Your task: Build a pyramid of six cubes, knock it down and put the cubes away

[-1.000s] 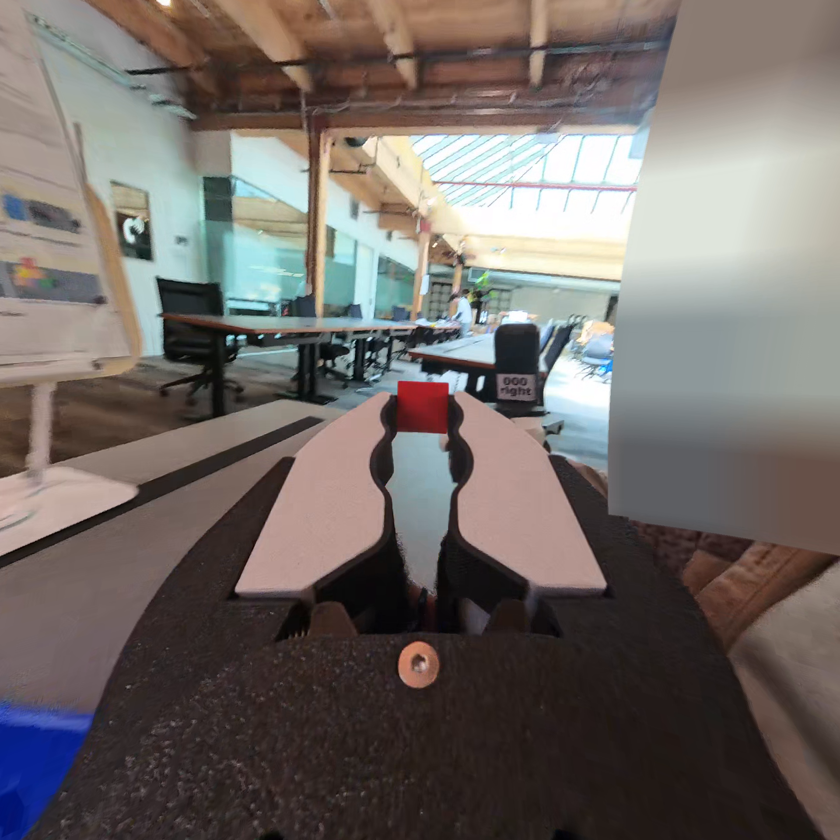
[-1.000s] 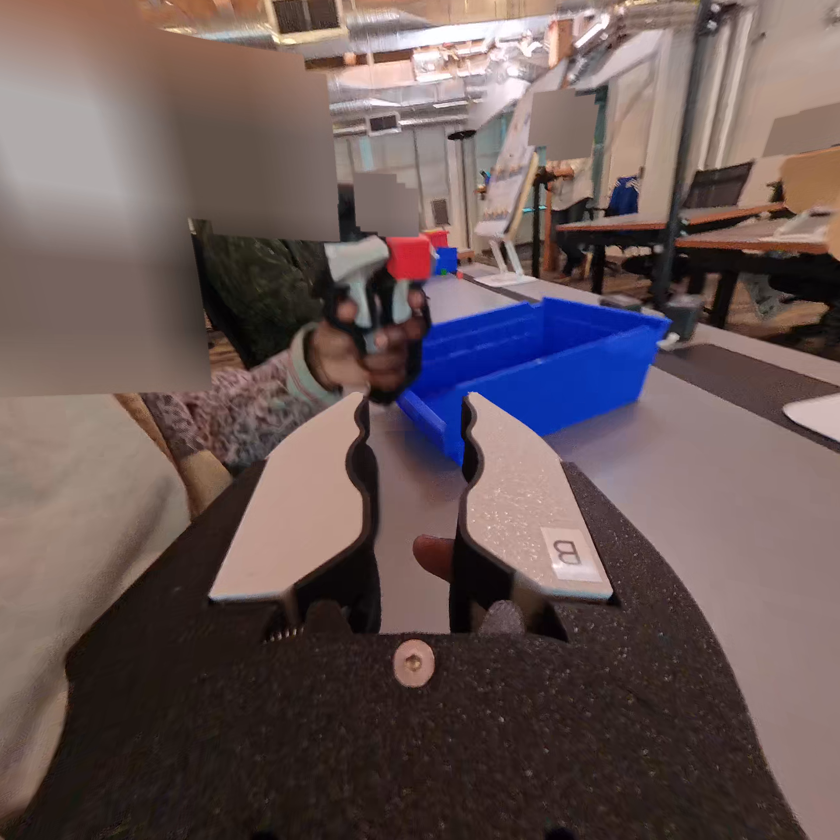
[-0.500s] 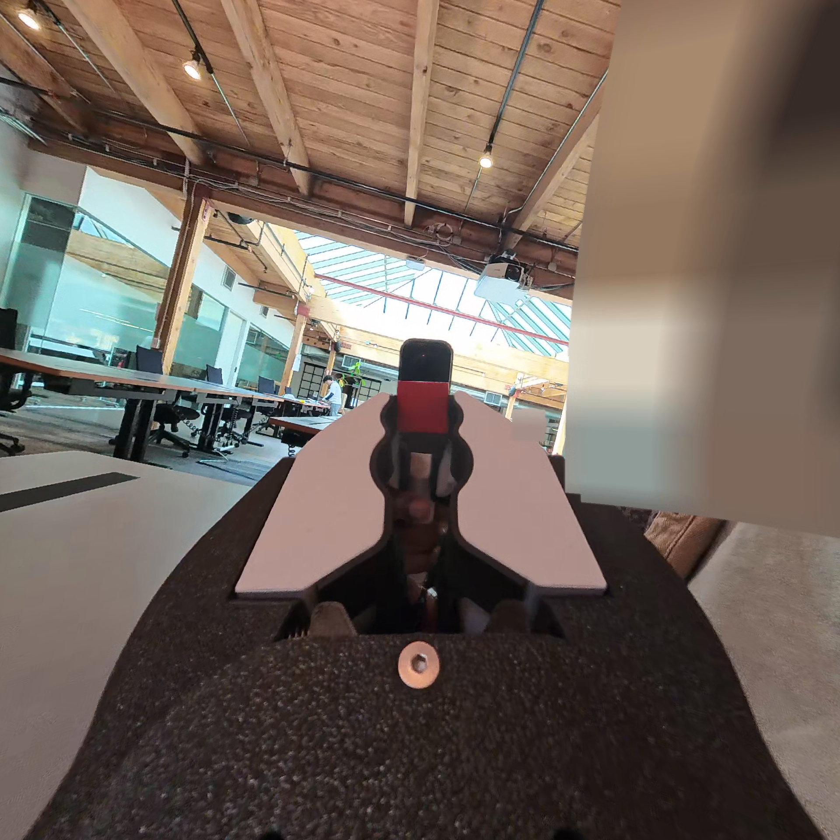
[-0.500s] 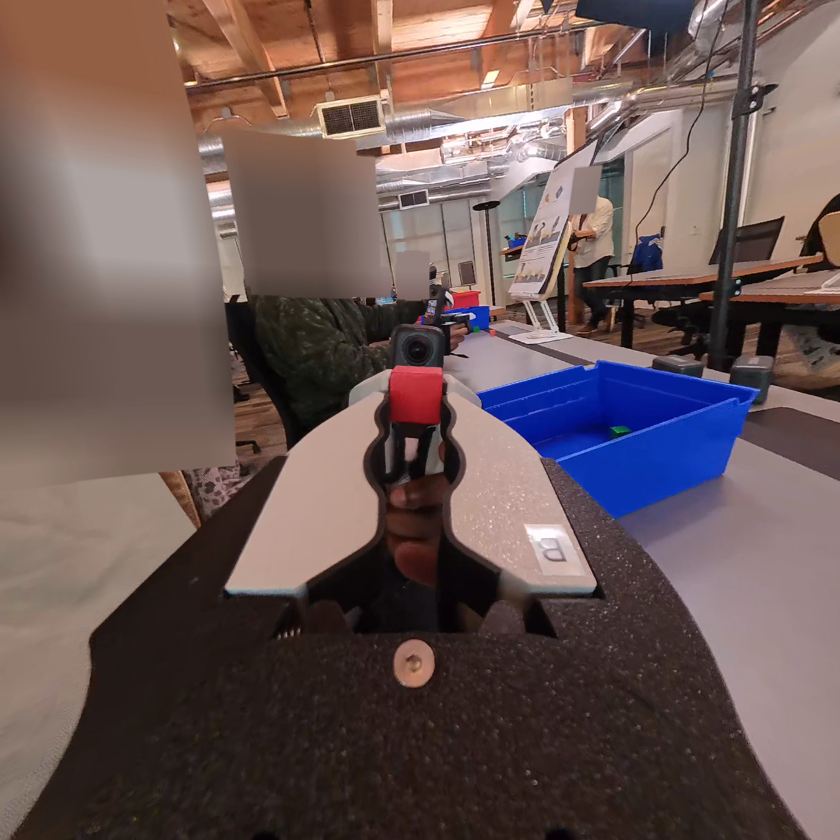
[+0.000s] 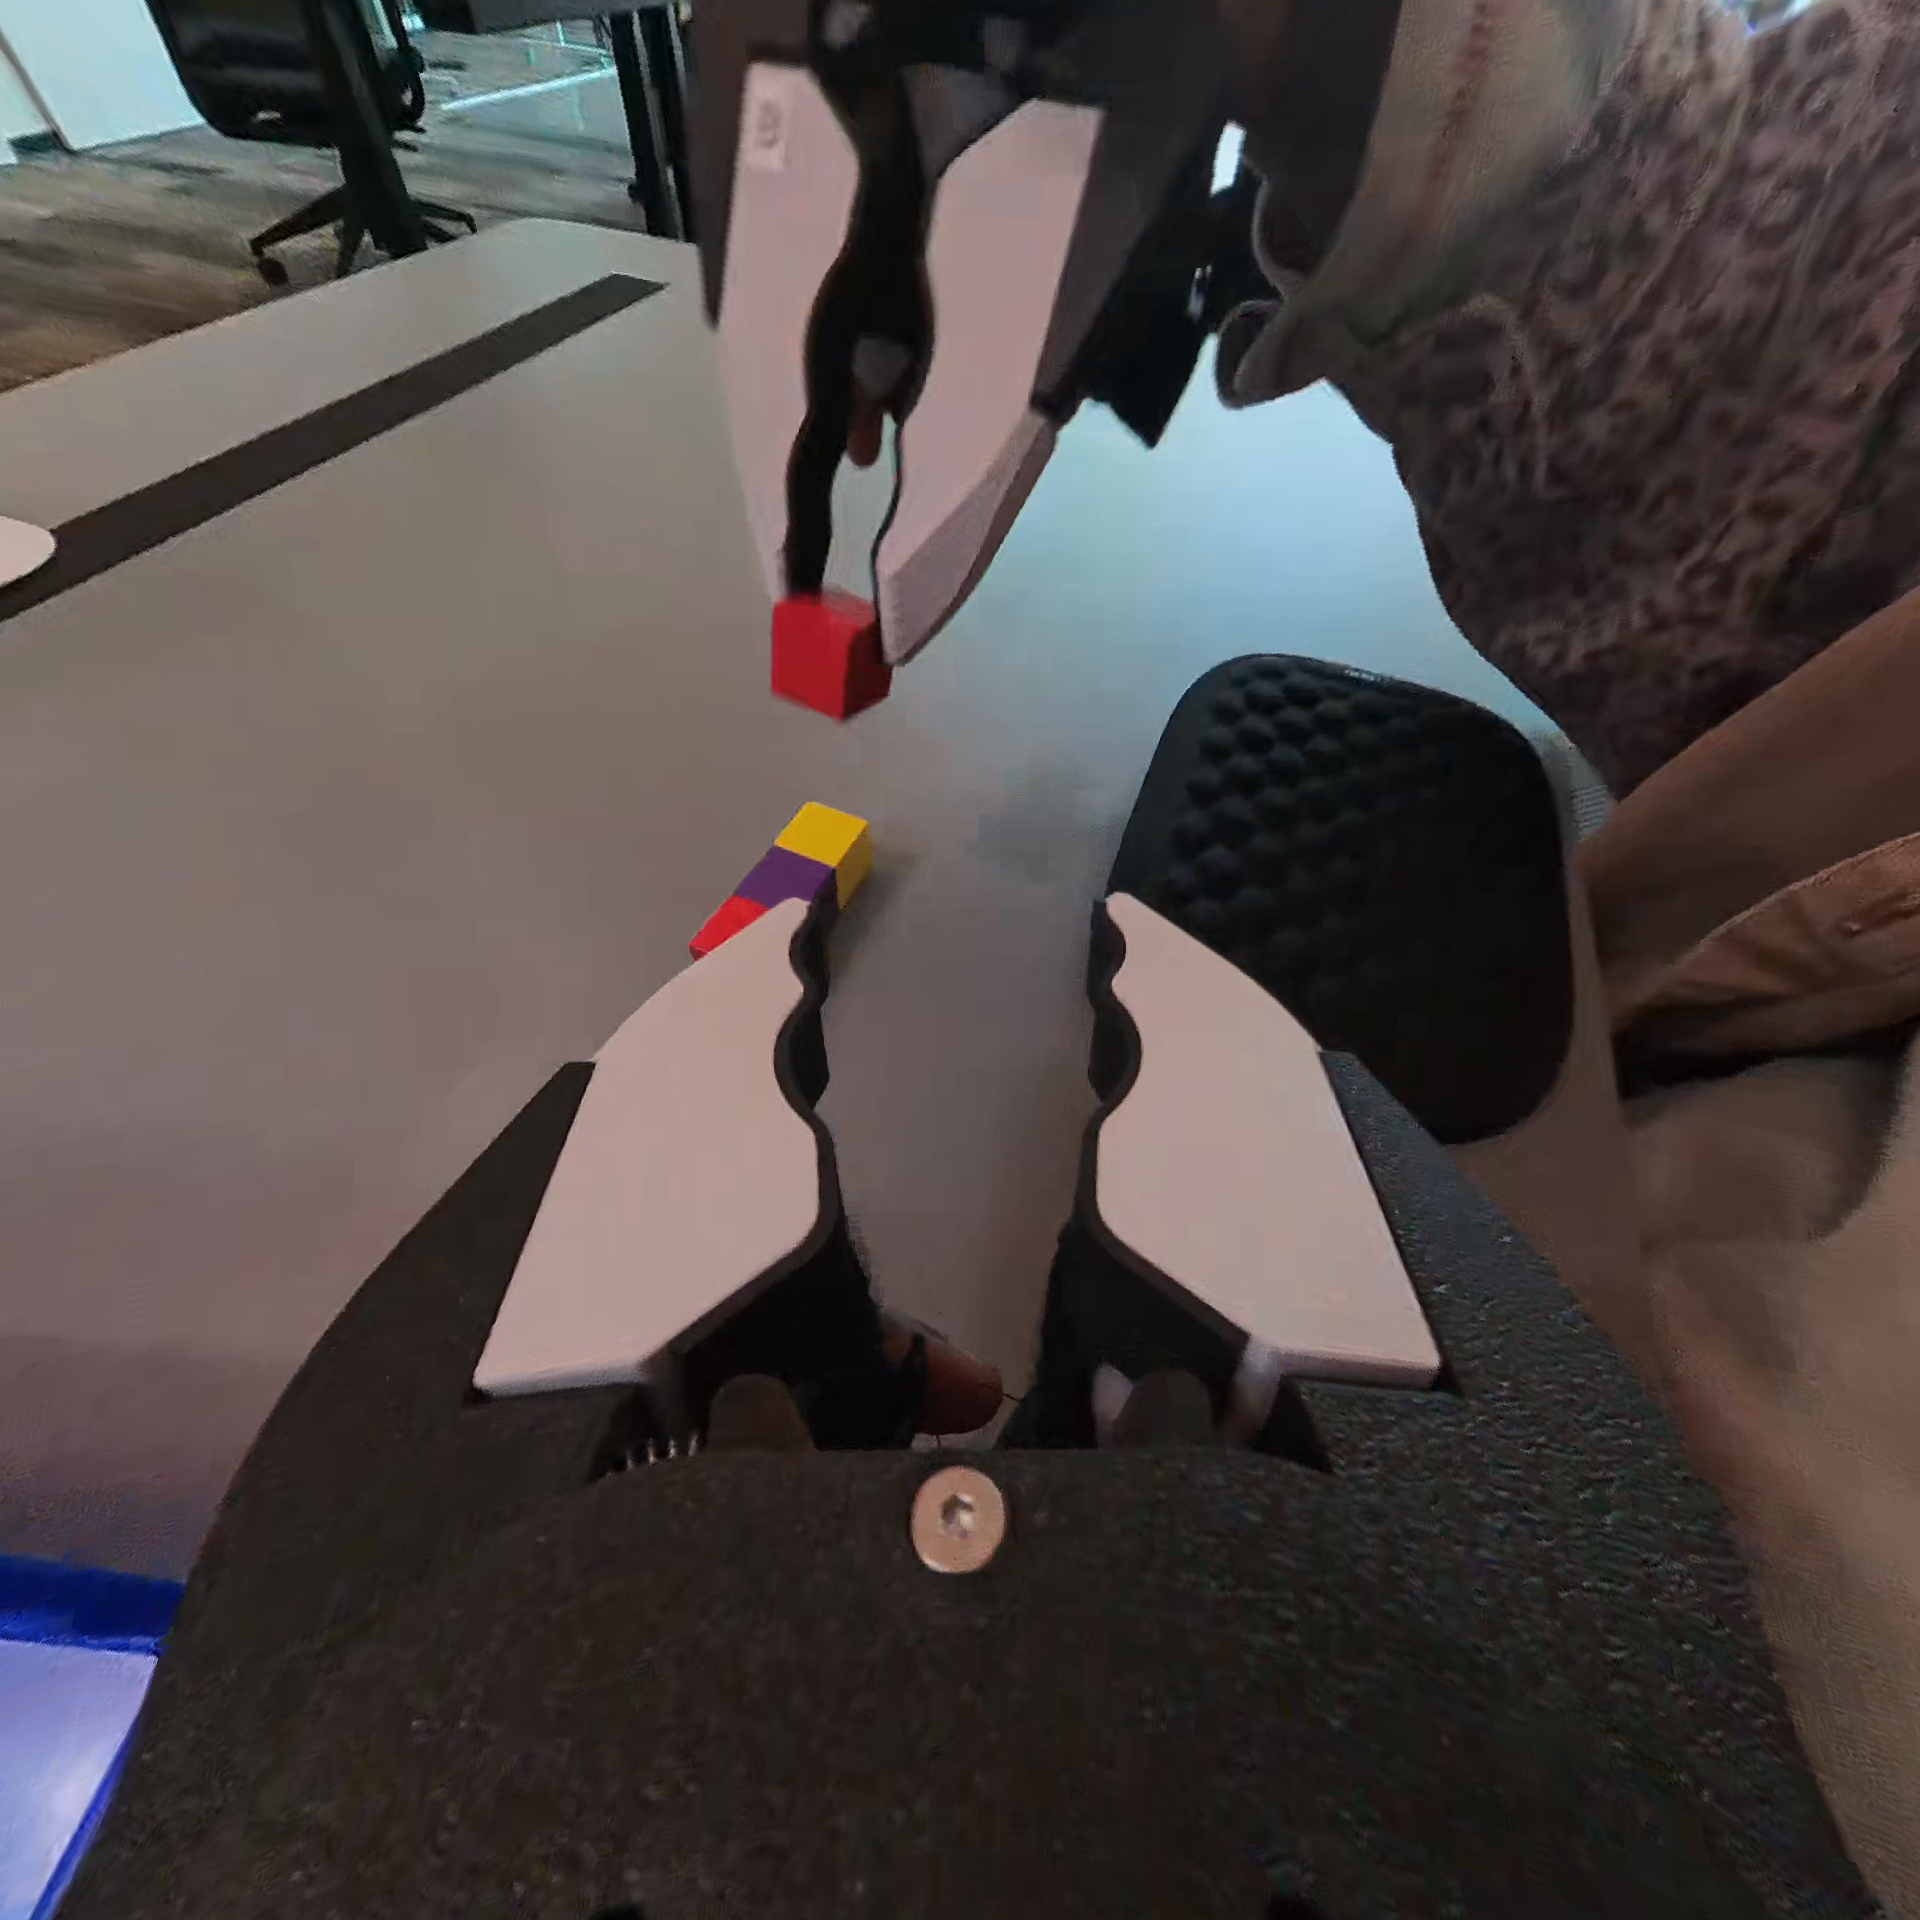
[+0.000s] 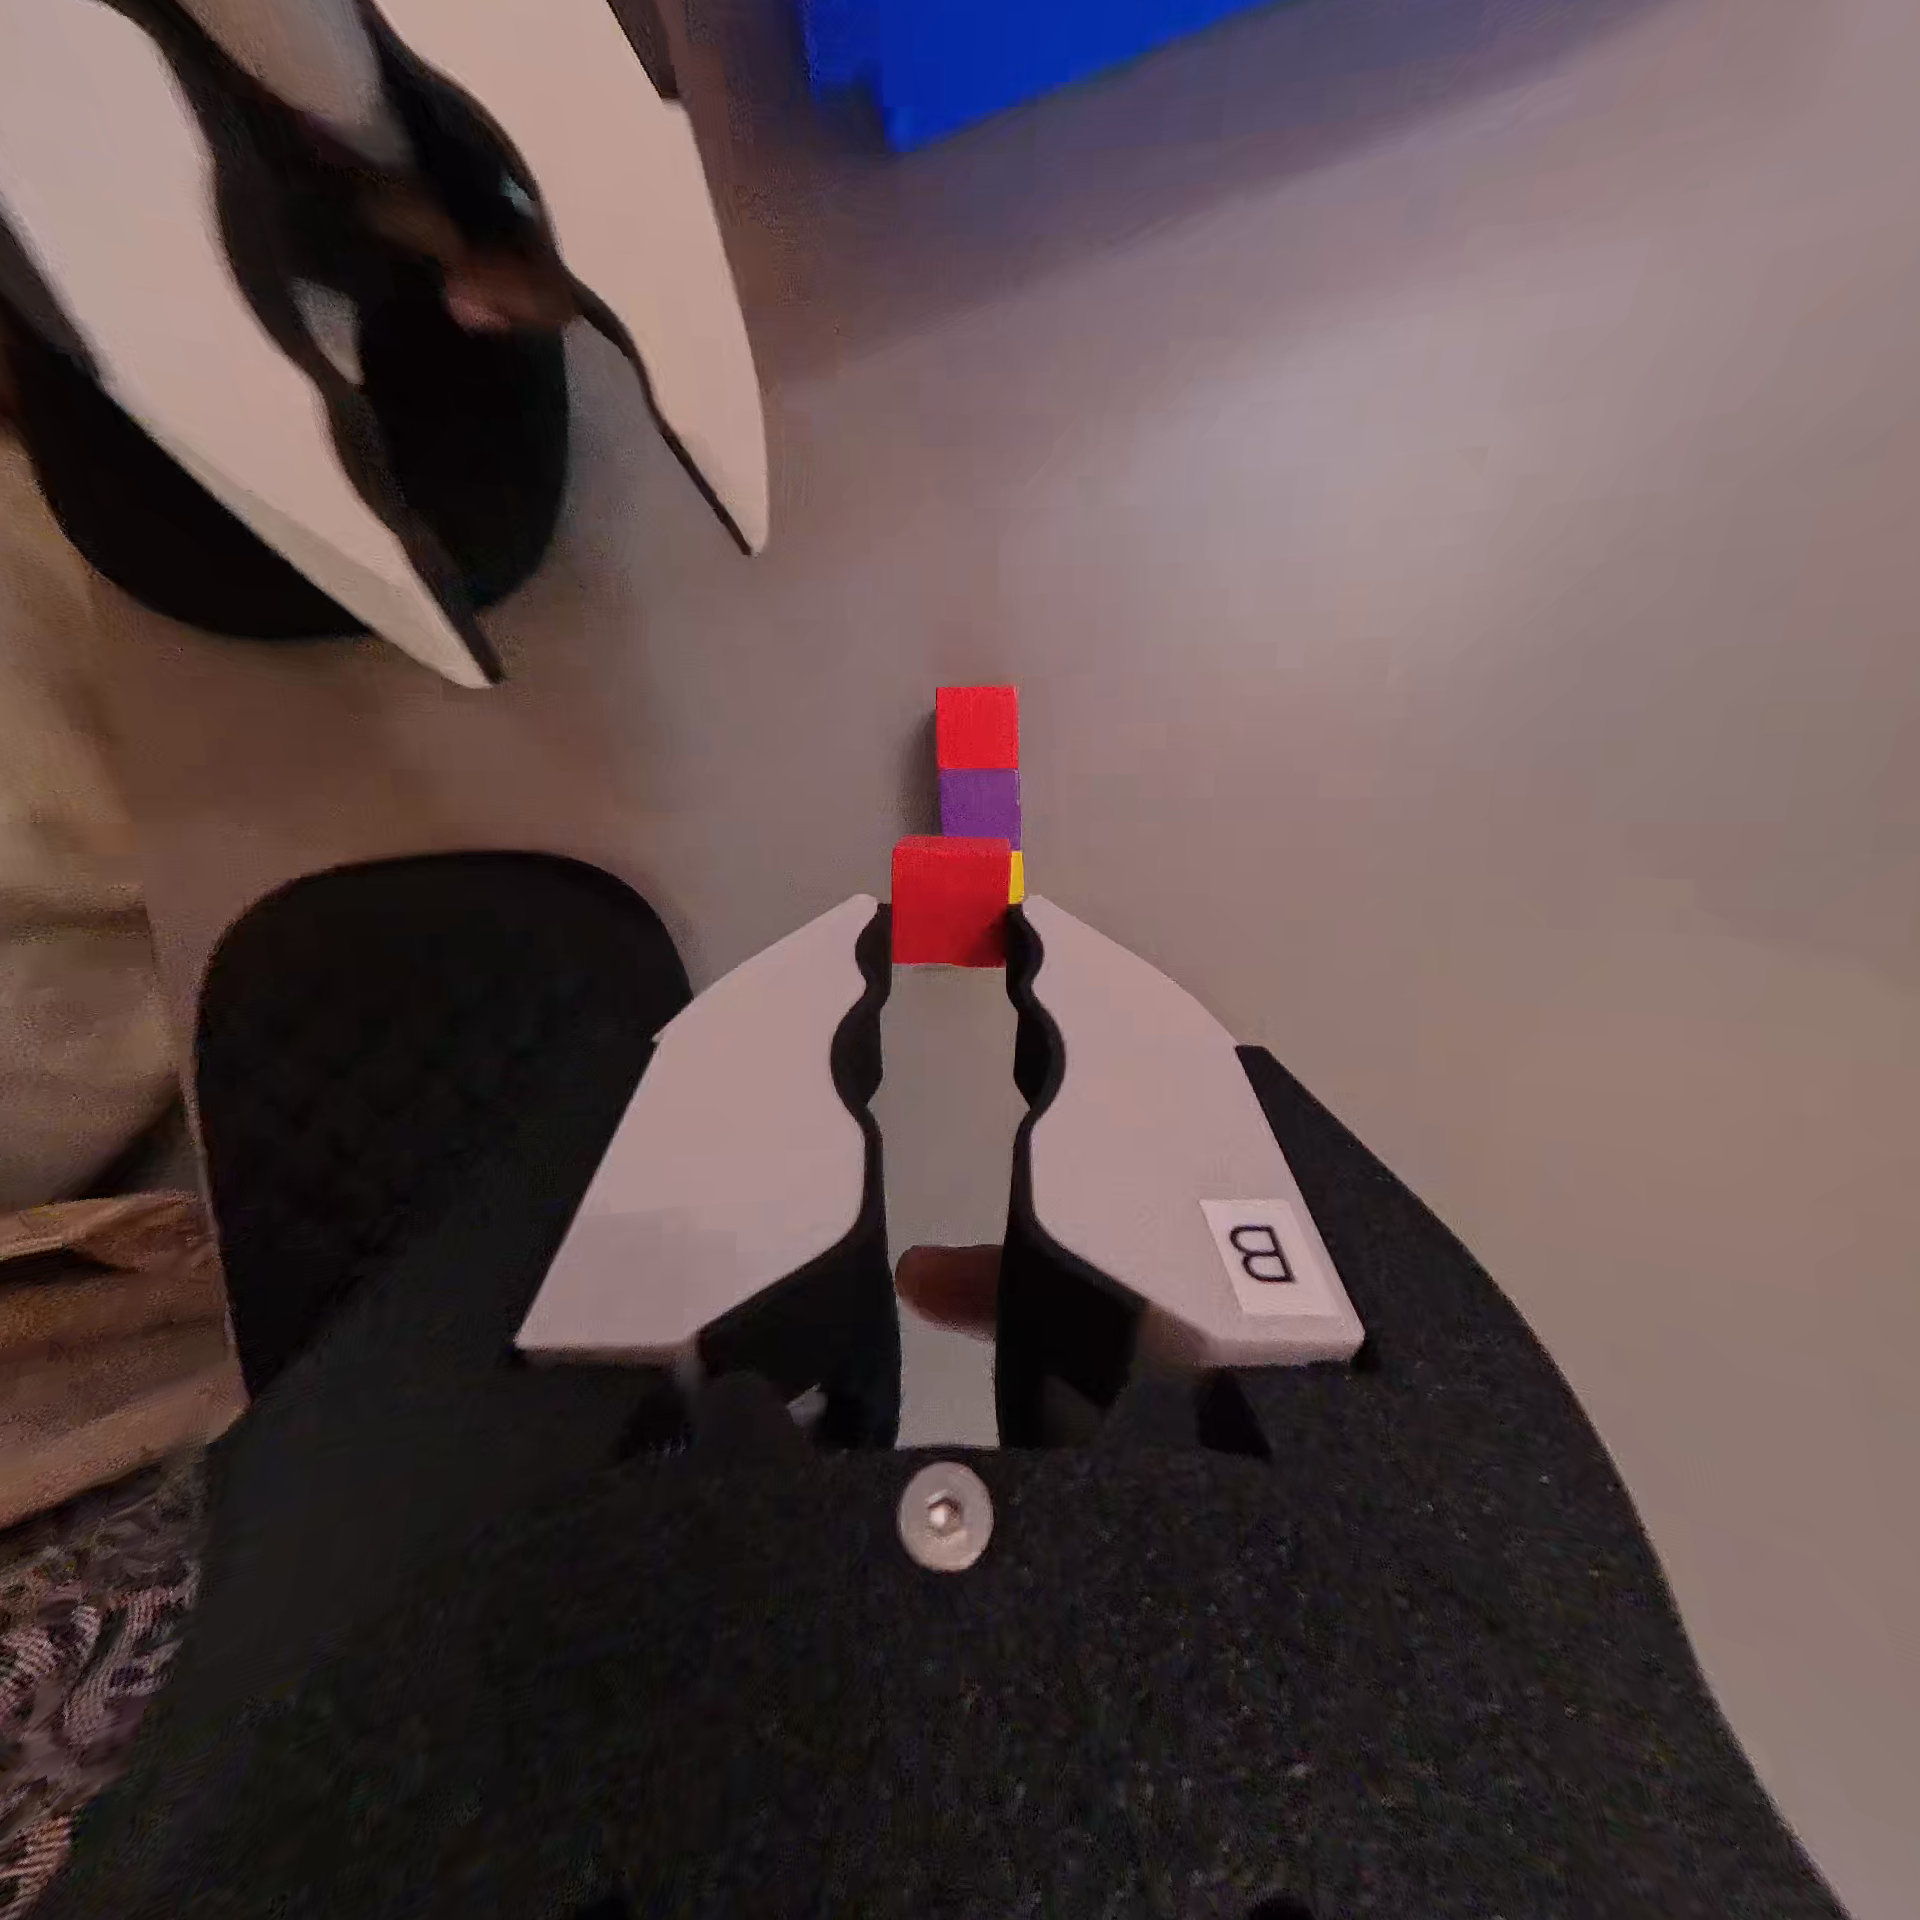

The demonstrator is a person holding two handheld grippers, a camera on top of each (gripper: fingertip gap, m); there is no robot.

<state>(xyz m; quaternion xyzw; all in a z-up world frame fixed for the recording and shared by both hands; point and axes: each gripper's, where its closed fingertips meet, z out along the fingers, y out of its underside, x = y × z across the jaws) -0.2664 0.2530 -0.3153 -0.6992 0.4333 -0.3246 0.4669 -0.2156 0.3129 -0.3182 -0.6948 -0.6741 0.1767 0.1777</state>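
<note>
Three cubes lie in a touching row on the grey table (image 5: pixel 364 727): yellow (image 5: pixel 826 831), purple (image 5: pixel 784 878) and red (image 5: pixel 727 925). The row also shows in the right wrist view, with red (image 6: pixel 977 727), purple (image 6: pixel 980 802) and a sliver of yellow (image 6: pixel 1017 878). My right gripper (image 6: pixel 951 914) is shut on another red cube (image 5: pixel 831 660) and holds it in the air above the yellow end of the row. My left gripper (image 5: pixel 956 914) is open and empty, just right of the row. It also shows in the right wrist view (image 6: pixel 613 597), with its jaws apart.
A blue bin (image 6: pixel 935 62) stands on the table beyond the row, and its corner shows in the left wrist view (image 5: pixel 62 1621). A black textured pad (image 5: pixel 1351 883) lies at the table's near edge beside a person's patterned sleeve (image 5: pixel 1662 364). One gripper's finger ends stand about 9 cm off the other's.
The red cube has passed from my left gripper to my right one. The left gripper has opened. Both grippers have tipped down from facing each other to face the table and the row.
</note>
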